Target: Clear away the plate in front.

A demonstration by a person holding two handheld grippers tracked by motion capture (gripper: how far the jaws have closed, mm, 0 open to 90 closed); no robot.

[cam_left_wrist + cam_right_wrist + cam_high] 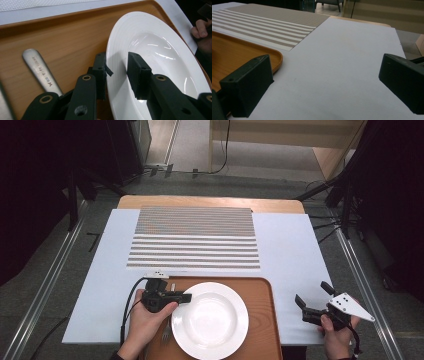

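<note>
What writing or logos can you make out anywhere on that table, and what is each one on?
Stamped marking on the cutlery handle lying on the wooden tray: too blurred to read.
White plate: no writing visible.
Striped placemat: pattern only, no text.

The white plate [210,320] is round and glossy, with a broad ridged rim and a shallow well. It lies flat and upright on the wooden tray [260,292], left of the tray's middle, its left rim between the left gripper's [117,68] fingers.
</note>
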